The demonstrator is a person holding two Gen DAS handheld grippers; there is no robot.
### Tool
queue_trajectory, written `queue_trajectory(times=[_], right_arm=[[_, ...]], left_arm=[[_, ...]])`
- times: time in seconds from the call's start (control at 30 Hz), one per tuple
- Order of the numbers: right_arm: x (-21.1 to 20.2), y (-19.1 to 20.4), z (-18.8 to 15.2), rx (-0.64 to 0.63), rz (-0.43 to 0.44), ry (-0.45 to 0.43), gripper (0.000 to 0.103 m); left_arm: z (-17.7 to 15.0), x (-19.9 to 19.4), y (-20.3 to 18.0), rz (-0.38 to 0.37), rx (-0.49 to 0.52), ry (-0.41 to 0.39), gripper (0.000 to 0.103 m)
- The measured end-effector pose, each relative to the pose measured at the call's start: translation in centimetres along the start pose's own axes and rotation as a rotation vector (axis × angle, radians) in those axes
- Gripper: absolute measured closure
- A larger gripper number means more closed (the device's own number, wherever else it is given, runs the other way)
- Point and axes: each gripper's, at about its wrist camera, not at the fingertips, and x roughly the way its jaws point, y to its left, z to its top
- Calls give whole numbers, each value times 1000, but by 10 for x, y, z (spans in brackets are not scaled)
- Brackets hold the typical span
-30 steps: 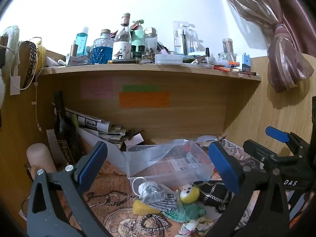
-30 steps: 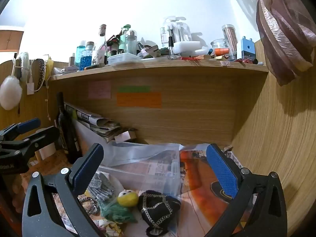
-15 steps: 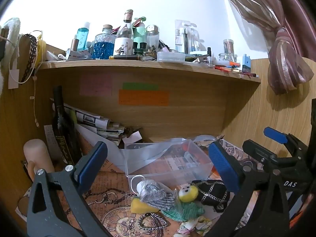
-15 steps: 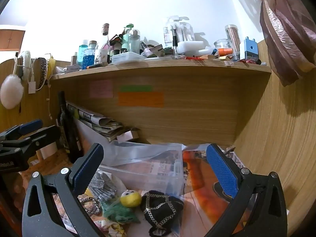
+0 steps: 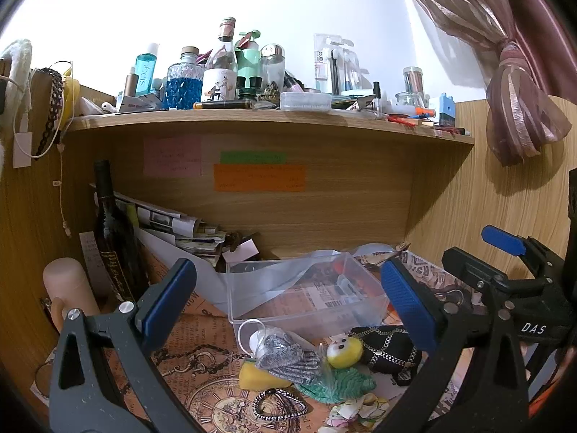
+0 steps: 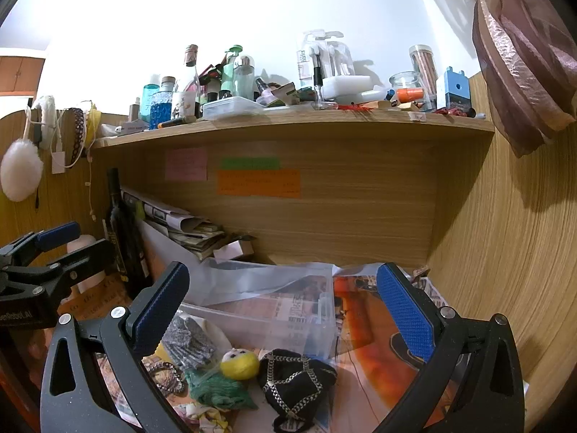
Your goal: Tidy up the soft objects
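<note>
A heap of soft things lies on the desk in front of a clear plastic box (image 5: 306, 292): a yellow doll head (image 5: 344, 350) on a green knit piece (image 5: 339, 386), a black pouch with chains (image 5: 391, 350), a grey glittery cloth in a bag (image 5: 288, 355) and a yellow sponge (image 5: 258, 379). The same doll head (image 6: 239, 363), black pouch (image 6: 295, 379) and box (image 6: 274, 310) show in the right wrist view. My left gripper (image 5: 288, 299) and right gripper (image 6: 285, 310) are both open and empty, held above the heap.
A dark bottle (image 5: 115, 231) and stacked newspapers (image 5: 173, 227) stand at the back left. A crowded shelf (image 5: 270, 119) runs overhead. A wooden wall (image 6: 505, 252) closes the right side. A beaded bracelet (image 5: 279, 402) lies near the front.
Both grippers have risen and tilted slightly, so the heap and box sit a little lower and farther in view. Nothing was grasped.
</note>
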Motion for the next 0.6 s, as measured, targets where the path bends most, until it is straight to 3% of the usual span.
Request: queue_trajectory(times=[0.6], right_arm=[[-1, 0, 1, 11, 7, 0, 0]], left_arm=[[0, 0, 0, 1, 3, -1, 0]])
